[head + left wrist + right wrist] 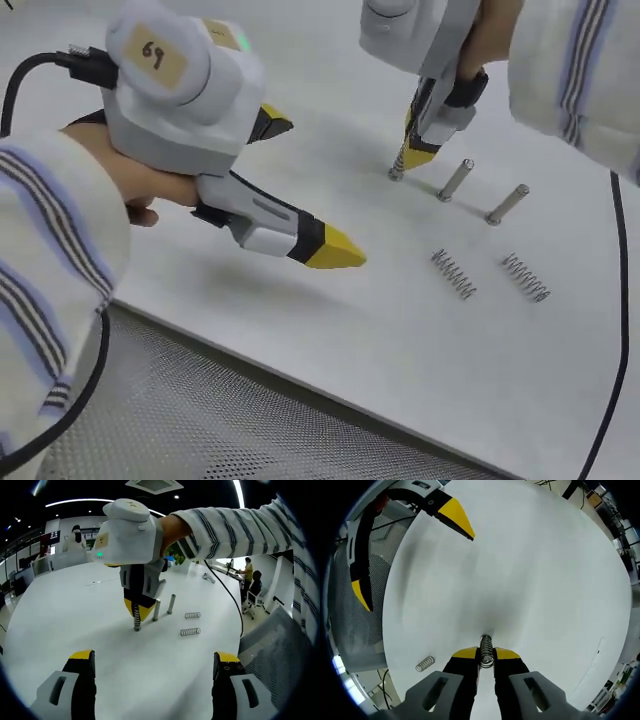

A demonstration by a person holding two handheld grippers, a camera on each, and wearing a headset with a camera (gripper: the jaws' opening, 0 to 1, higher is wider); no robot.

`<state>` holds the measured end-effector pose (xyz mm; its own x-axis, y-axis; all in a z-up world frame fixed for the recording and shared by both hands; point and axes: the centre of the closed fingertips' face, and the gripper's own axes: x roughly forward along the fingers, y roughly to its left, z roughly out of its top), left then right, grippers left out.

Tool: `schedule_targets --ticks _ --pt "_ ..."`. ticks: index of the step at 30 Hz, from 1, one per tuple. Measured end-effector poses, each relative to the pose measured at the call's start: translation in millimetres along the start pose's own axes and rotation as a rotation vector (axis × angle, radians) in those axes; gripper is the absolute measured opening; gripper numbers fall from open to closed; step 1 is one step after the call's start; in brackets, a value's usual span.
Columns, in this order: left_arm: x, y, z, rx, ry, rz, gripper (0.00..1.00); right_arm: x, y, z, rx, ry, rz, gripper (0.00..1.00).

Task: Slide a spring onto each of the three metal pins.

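At the desk's [300, 330] leftmost pin [396, 175], our right tongs [418, 155] pinch a spring [399, 160] standing along it, directly below them. Our left tongs [155, 656] hang spread, well apart. Two springs [452, 273] [525, 277] lie loose near the bare pins [455, 180] [507, 204].

Open-plan office or lab; ceiling light strips [75, 501], people at desks [248, 572], wide white table [60, 610]

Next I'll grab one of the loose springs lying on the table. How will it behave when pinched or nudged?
The loose spring is thin, open-coiled wire, so it likely squashes or bows if pinched hard. It lies on its side on the smooth white table, so a nudge will probably roll it. It looks light and may flick away.
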<state>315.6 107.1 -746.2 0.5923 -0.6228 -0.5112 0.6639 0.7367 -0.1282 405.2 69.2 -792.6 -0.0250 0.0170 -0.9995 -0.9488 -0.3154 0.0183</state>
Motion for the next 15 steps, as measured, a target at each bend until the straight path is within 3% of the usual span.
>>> schedule_targets --ticks 3,15 --pt "0.1 -1.2 -3.6 -0.014 0.016 -0.006 0.97 2.4 -1.9 -0.8 -0.004 0.008 -0.002 0.08" --pt "-1.6 -6.2 -2.4 -0.007 0.016 -0.019 0.98 11.7 -5.2 -5.9 -0.008 0.042 0.003 0.09"
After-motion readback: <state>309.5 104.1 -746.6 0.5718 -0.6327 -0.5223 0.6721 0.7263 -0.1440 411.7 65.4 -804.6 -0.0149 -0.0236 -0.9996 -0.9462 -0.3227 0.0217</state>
